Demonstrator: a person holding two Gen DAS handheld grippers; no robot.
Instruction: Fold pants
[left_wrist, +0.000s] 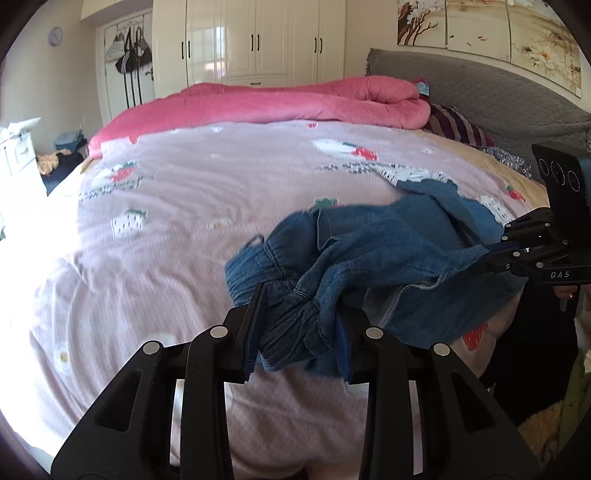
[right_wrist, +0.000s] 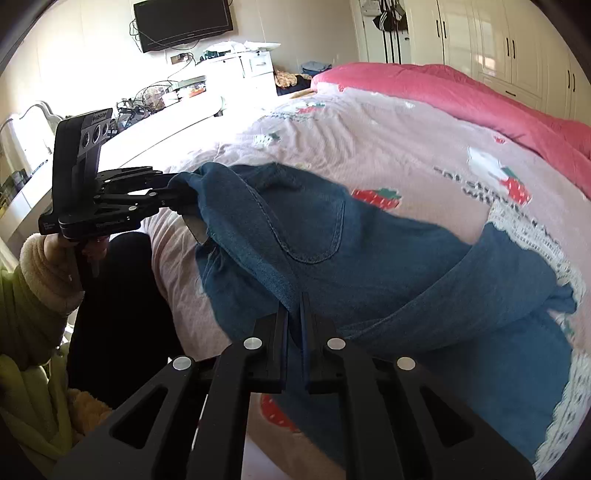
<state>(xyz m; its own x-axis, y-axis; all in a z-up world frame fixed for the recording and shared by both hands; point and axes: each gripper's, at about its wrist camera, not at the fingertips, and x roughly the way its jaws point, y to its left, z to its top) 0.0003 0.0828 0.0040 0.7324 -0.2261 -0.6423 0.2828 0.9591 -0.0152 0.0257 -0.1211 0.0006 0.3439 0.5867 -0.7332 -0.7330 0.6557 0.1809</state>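
Observation:
Blue denim pants (left_wrist: 388, 251) lie bunched on a pink strawberry-print bedspread (left_wrist: 184, 221), held up at two spots near the bed's near edge. My left gripper (left_wrist: 301, 295) is shut on a gathered wad of the elastic waistband; it also shows in the right wrist view (right_wrist: 184, 195). My right gripper (right_wrist: 294, 301) is shut on a fold of the denim (right_wrist: 332, 258), beside a back pocket; it also shows in the left wrist view (left_wrist: 487, 254). The cloth sags between the two grippers, and the legs trail away over the bed to the right.
A rolled pink quilt (left_wrist: 277, 99) lies along the bed's far side, with a grey headboard (left_wrist: 480, 92) and striped pillow (left_wrist: 454, 125). White wardrobes (left_wrist: 255, 40) stand behind. A cluttered white desk (right_wrist: 166, 107) and wall TV (right_wrist: 183, 24) are beyond the bed. The person's dark legs (right_wrist: 114, 306) stand at the bed edge.

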